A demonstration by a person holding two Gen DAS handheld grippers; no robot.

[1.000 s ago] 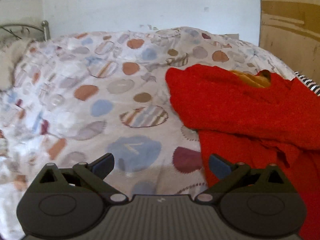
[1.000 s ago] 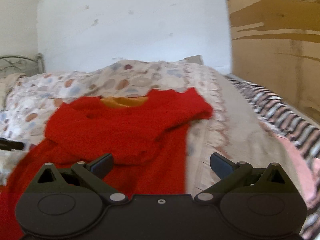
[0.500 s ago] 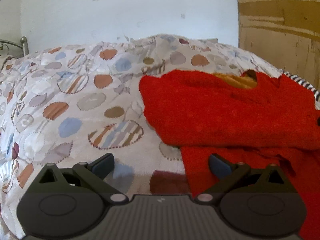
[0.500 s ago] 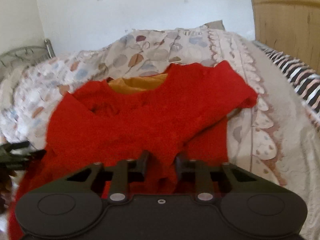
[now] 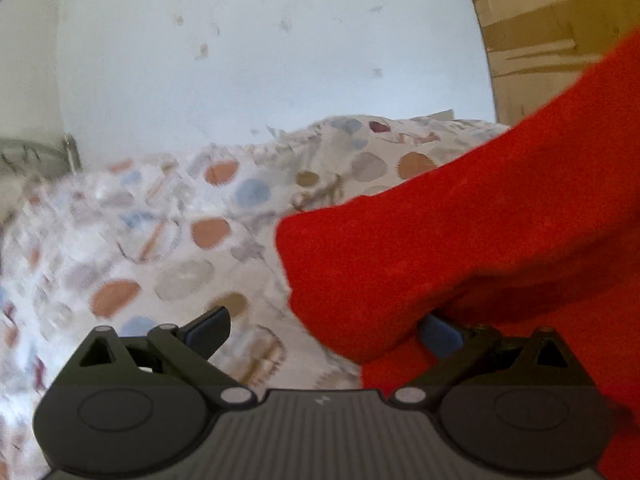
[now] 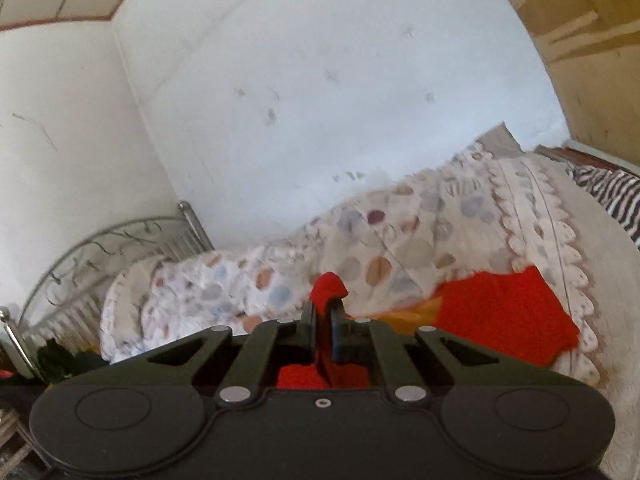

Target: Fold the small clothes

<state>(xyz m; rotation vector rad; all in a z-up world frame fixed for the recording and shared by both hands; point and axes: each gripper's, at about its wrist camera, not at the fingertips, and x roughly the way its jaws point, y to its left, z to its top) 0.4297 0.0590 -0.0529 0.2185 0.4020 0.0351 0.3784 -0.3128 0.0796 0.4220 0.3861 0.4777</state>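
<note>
The red garment (image 6: pixel 504 312) is lying partly on the bed, and part of it is being pinched by the right gripper (image 6: pixel 323 320). Its jaws are pressing together on a fold of the red cloth, and a small tuft is poking out above the fingertips (image 6: pixel 308 316). More red cloth is showing beneath, between the gripper's linkages.

The left gripper (image 5: pixel 324 328) is standing wide apart, clamping nothing. Its left finger is hovering over the patterned cover, while its right finger is sitting partly hidden under a hanging edge of the garment (image 5: pixel 460 248); whether it is touching the cloth cannot be told.

The left view is showing the garment as a broad red sheet sloping up toward the upper right edge, off the bed. The right view is showing what the left one is not: a flat portion of the garment resting on the bedding, with a strip of orange lining (image 6: pixel 424 306) peeking out at its edge.

The bedspread (image 5: pixel 160 240), pale with round blotches of orange, blue and grey, is covering the bed. A metal headboard (image 6: pixel 80 256) is standing at the left, a white marked wall (image 6: pixel 320 100) behind, a wooden panel (image 5: pixel 540 40) at the right, and a striped cloth (image 6: pixel 612 192) beside the bed's far edge.
</note>
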